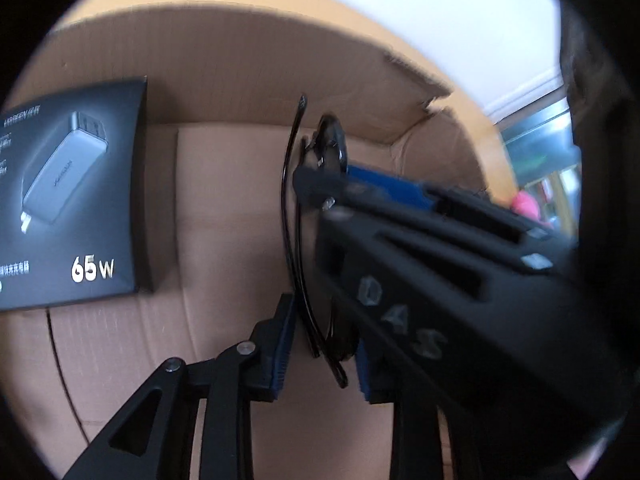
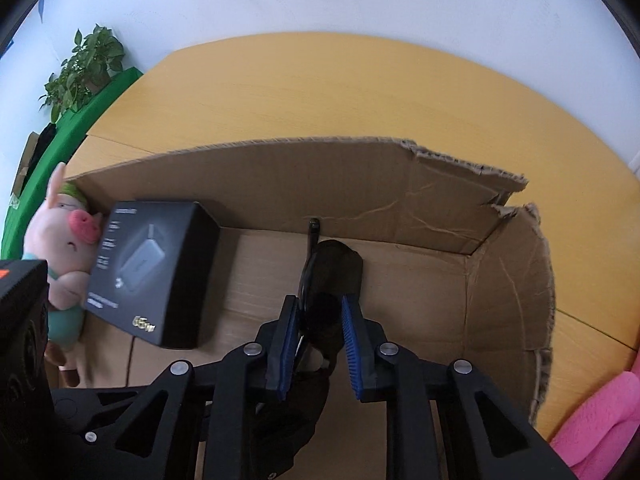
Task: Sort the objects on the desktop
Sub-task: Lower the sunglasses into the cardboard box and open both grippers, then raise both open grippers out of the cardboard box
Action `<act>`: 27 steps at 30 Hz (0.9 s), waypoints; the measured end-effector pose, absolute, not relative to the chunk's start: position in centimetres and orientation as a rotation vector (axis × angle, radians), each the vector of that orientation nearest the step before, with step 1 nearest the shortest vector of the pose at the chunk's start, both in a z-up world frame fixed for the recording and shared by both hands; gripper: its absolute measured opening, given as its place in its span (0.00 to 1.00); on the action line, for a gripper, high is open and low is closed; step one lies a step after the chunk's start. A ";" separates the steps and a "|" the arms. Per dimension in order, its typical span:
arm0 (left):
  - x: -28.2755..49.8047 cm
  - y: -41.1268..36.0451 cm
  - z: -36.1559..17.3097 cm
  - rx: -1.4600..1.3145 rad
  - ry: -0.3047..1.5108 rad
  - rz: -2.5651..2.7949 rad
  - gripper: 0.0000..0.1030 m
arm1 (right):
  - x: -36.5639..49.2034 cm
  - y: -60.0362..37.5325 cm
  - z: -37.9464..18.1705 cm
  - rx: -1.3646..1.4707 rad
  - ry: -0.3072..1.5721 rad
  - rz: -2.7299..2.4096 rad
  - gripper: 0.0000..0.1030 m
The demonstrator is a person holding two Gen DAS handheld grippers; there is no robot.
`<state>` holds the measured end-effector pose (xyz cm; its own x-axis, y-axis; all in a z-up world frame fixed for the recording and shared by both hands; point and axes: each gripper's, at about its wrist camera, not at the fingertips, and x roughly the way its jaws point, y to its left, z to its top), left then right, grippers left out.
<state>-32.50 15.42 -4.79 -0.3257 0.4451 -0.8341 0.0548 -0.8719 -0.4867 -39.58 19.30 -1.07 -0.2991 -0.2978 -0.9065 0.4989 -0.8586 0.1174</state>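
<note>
Both grippers hang over the open cardboard box [image 2: 440, 200]. Black sunglasses [image 2: 332, 272] sit between the two. Left gripper [image 1: 326, 350]: blue pads on either side of the folded temple arms, clamped. Right gripper [image 2: 320, 344]: pads pinching a dark lens. Black 65 W charger box [image 2: 156, 268] inside at left, against a plush pig [image 2: 64, 240]. Yellow tabletop [image 2: 320, 92] beyond.

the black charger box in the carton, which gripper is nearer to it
Left. The left gripper sits just right of the charger box; the right gripper reaches in from farther right, both at the sunglasses.
</note>
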 end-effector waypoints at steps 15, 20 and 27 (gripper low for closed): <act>-20.1 10.9 6.7 -1.327 -0.171 2.393 0.49 | -26.8 25.2 8.7 1.160 0.104 -2.250 0.77; -13.9 7.0 6.9 -1.292 -0.035 2.453 0.52 | -18.7 27.2 8.1 1.143 0.078 -2.241 0.79; -9.1 1.5 1.0 -1.496 -0.111 2.477 0.53 | -11.7 25.2 1.6 1.316 0.151 -2.227 0.78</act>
